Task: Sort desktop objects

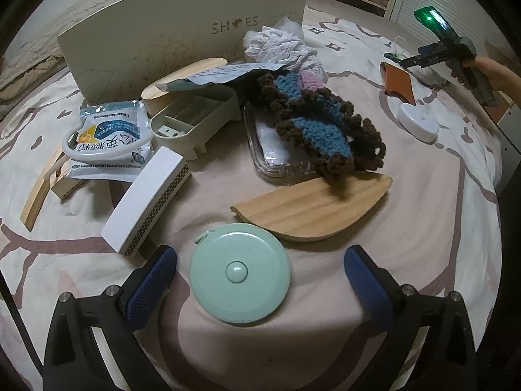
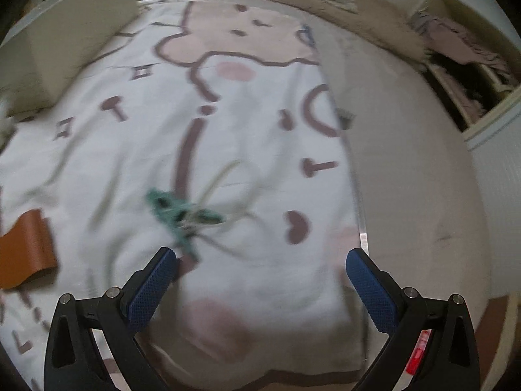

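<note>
From the left wrist view, the left tongs [image 1: 260, 270] are spread wide, holding nothing, with the round mint tape measure [image 1: 240, 274] lying flat between the blue fingers, touching neither. Everything lies on a bed: a pale blanket [image 1: 423, 195] printed with pink-brown cartoon outlines. Just beyond the tape measure is a leaf-shaped wooden tray [image 1: 312, 210], and to its left a white box with a perforated side [image 1: 146, 200]. Farther off, a brown-and-blue crochet piece [image 1: 319, 123] drapes over a clear plastic container [image 1: 276, 159], beside a cream compartment tray [image 1: 195, 120] and a medicine sachet [image 1: 110, 140]. A cream shoe box [image 1: 182, 32] stands at the far side. Far right, a hand [image 1: 488, 71] holds the right tongs [image 1: 395, 59] above an orange leather piece [image 1: 399, 81] and a white round puck [image 1: 418, 122].

From the right wrist view, the right tongs [image 2: 260, 270] gape wide and empty. This view is blurred; a small green clip with pale cords [image 2: 182, 215] lies on the blanket [image 2: 260, 130] just ahead of the left finger. The leather piece [image 2: 26, 247] sits at the left edge, a white cabinet [image 2: 488, 137] far right.
</note>
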`<action>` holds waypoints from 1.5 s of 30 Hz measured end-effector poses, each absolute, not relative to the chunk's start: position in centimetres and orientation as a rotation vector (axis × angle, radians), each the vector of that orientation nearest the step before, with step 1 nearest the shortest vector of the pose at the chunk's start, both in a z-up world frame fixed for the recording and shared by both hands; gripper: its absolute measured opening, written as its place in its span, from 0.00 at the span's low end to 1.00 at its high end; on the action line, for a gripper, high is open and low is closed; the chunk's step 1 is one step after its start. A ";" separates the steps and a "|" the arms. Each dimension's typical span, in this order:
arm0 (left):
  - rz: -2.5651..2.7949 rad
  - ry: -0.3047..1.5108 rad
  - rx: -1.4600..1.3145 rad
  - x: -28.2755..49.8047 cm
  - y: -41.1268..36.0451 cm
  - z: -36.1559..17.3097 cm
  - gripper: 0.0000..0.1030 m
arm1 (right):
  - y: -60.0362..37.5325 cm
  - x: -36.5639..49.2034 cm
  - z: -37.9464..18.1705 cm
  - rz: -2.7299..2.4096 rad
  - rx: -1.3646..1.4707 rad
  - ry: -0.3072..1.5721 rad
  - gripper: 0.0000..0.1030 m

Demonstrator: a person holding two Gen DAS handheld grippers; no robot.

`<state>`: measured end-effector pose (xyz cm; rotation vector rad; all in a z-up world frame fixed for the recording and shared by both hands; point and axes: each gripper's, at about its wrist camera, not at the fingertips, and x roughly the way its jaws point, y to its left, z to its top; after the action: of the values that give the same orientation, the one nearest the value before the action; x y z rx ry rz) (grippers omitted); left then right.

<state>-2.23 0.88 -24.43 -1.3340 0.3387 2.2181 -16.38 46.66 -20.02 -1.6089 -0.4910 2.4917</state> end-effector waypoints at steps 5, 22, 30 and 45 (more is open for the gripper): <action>2.218 0.336 -1.329 -2.3 0.8 -24.4 1.00 | 48.6 -16.7 -20.1 2.418 -1.580 -0.402 1.00; 2.246 0.294 -1.300 -2.1 0.0 -23.2 0.73 | 44.4 -16.7 -20.1 2.607 -1.687 -0.338 1.00; 2.241 0.328 -1.263 -1.6 -0.1 -23.1 0.60 | 43.7 -16.8 -21.2 2.628 -1.679 -0.227 1.00; 2.223 0.294 -1.246 -1.3 -1.1 -22.8 0.49 | 42.3 -17.3 -21.4 2.627 -1.742 -0.174 0.90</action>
<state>-1.33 -1.07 -22.80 -1.2461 0.2943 2.2234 -17.27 42.31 -21.43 -1.7417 -0.1744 2.6274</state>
